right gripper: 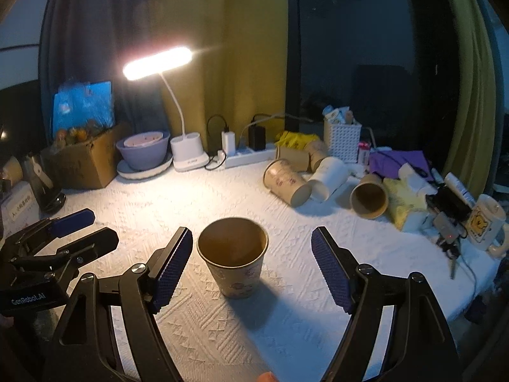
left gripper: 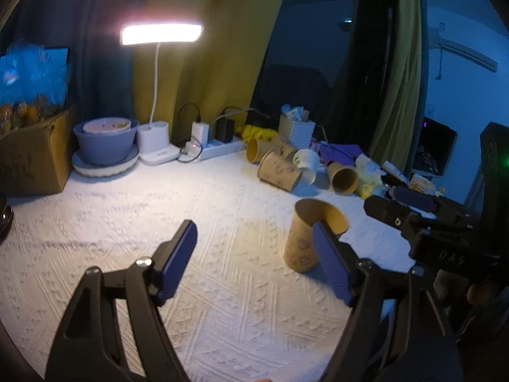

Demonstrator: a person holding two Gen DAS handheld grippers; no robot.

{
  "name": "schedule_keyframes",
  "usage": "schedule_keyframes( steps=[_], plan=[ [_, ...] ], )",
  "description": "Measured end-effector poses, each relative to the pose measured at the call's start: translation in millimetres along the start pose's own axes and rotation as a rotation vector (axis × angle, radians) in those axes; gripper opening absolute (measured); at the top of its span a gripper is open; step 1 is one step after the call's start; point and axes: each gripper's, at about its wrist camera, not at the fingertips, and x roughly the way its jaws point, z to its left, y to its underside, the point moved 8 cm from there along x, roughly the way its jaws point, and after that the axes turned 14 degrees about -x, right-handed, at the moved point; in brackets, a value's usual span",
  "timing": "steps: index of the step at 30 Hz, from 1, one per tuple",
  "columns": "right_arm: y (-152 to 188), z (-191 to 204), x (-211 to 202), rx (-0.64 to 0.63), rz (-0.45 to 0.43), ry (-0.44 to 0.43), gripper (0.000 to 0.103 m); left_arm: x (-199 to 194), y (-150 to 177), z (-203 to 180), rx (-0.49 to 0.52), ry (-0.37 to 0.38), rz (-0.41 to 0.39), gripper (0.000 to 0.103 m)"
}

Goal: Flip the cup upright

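A tan paper cup with a faint print stands upright, mouth up, on the white textured cloth. My right gripper is open, its blue pads on either side of the cup and apart from it. In the left wrist view the same cup stands at the right, partly behind that gripper's right pad. My left gripper is open and empty over bare cloth, left of the cup. It also shows at the left edge of the right wrist view.
Several paper cups lie on their sides at the back right. A lit desk lamp, a power strip, bowls and a cardboard box line the back. A mug and clutter sit at the right edge.
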Motion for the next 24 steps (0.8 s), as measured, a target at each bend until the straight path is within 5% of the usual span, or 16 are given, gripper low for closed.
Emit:
schedule_keyframes(
  steps=[6,24],
  plan=[
    [-8,-8,-27,-0.008,-0.042,0.028,0.08,-23,-8,-13,0.02,0.046,-0.07,0.089],
    [-25,-22,-93,-0.008,-0.155,0.086,0.08,-72,-26,-58,0.121,0.051,-0.194,0.094]
  ],
)
